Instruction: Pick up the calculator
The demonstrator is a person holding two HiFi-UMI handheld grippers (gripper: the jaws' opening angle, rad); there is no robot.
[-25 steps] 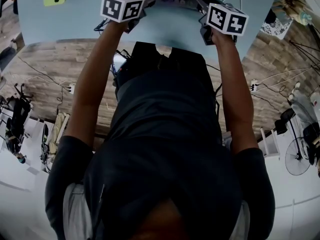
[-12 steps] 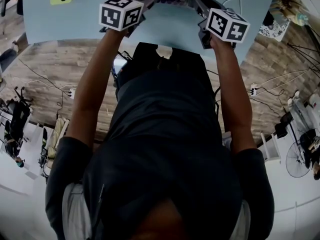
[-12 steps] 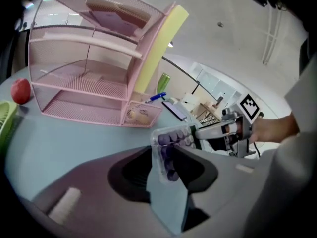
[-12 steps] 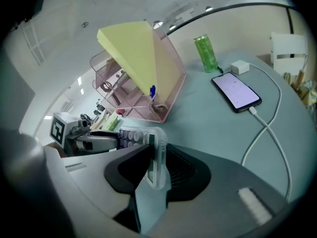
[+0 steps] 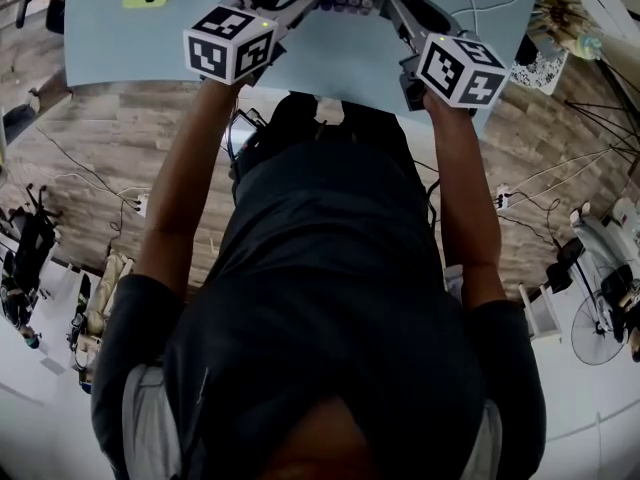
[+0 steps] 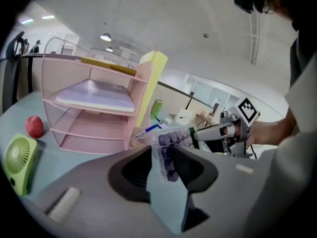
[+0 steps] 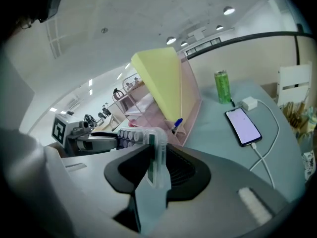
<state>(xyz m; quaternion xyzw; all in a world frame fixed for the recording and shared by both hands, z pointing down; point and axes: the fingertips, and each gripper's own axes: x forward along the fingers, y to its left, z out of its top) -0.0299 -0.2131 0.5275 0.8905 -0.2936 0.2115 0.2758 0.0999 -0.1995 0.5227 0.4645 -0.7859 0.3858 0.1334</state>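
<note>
- My left tool (image 6: 166, 158) is clamped on one end of the calculator (image 6: 167, 144). Its own view shows the clear-cased edge and a row of purple keys wedged between the jaws.
- My right tool (image 7: 154, 163) is closed on the opposite end. In its view the calculator stands edge-on between the jaws, with the keys running off toward the other tool.
- The calculator spans the gap between the two tools, in front of the pink rack (image 6: 94, 108). No view tells me whether it is touching the worktop (image 5: 120, 38).
- Only the head view shows both tools at once. They reach out from my arms over the pale blue worktop, with the calculator's keypad face up between their tips.
- Only the left tool view shows what sits left of the rack: a green fan (image 6: 20, 163) lying on the worktop and a small red ball (image 6: 34, 126) just beside the rack's lower tray.
- That view also looks into the rack's open tiers, where papers lie on the middle shelf.
- Only the right tool view shows what sits right of the rack: a green can (image 7: 223, 87), a white charger (image 7: 249, 103) and a phone (image 7: 242, 126) with a white cable (image 7: 270, 155) plugged into it.
- A yellow board (image 7: 163, 83) leans against the rack's end, and a blue pen (image 7: 177, 124) shows at the rack's foot.
</note>
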